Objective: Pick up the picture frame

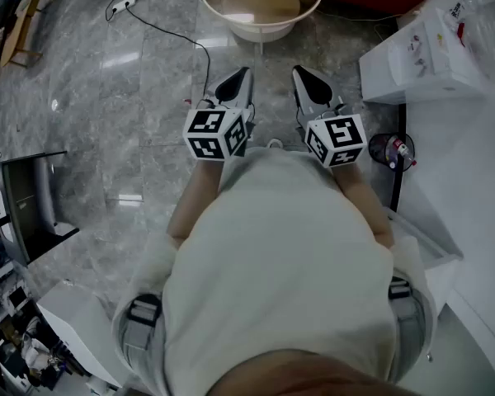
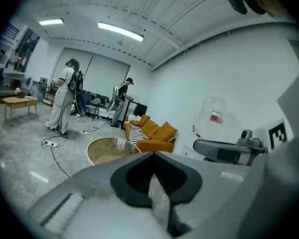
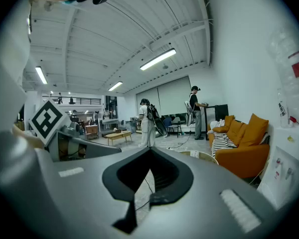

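No picture frame shows in any view. I hold both grippers side by side in front of my chest, over the grey marble floor. The left gripper (image 1: 238, 79) is shut with nothing between its jaws, and its marker cube (image 1: 215, 134) faces up. The right gripper (image 1: 307, 77) is shut and empty too, with its cube (image 1: 337, 141) beside it. In the left gripper view the left gripper (image 2: 152, 156) points toward a round table, jaws meeting. In the right gripper view the right gripper (image 3: 150, 152) points across the room, jaws closed.
A round tan table (image 1: 261, 5) stands just ahead of the grippers, and a cable with a power strip (image 1: 160, 28) lies on the floor at its left. A white counter (image 1: 470, 163) runs along the right. An orange sofa (image 2: 153, 133) and people (image 3: 148, 123) are farther off.
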Demonstrator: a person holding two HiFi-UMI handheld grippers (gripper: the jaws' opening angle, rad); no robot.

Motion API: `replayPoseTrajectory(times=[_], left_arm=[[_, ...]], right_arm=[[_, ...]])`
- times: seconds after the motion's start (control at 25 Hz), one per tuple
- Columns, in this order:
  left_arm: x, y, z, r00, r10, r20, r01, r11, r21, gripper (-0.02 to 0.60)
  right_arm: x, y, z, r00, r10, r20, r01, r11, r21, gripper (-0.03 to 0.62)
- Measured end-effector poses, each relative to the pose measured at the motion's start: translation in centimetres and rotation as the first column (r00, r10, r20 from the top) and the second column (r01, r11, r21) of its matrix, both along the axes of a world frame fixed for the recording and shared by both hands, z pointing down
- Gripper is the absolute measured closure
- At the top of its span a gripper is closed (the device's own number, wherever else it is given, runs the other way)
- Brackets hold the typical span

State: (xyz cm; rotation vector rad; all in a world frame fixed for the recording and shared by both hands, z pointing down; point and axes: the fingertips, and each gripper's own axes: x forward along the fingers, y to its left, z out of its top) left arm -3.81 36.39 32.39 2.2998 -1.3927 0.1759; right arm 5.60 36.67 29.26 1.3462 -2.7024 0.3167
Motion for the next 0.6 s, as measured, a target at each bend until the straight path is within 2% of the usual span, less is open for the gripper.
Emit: replayPoseTrajectory(times=[0.36,0.6], left_arm=[[1.6,0.2,0.4,1.000,0.020,-0.001,-0.020,1.000,-0.004,0.581],[1.2,-0.3,0.9,0.999,-0.017,-0.027,0.017,0.999,-0.034,0.580]], right_arm=[[1.3,-0.3,0.1,1.000,0.002,-0.006,-0.002,1.000,0.015,0.597],[1.5,-0.8,0.4,1.000,0.001,-0.031,0.000,1.000,0.012,0.595]])
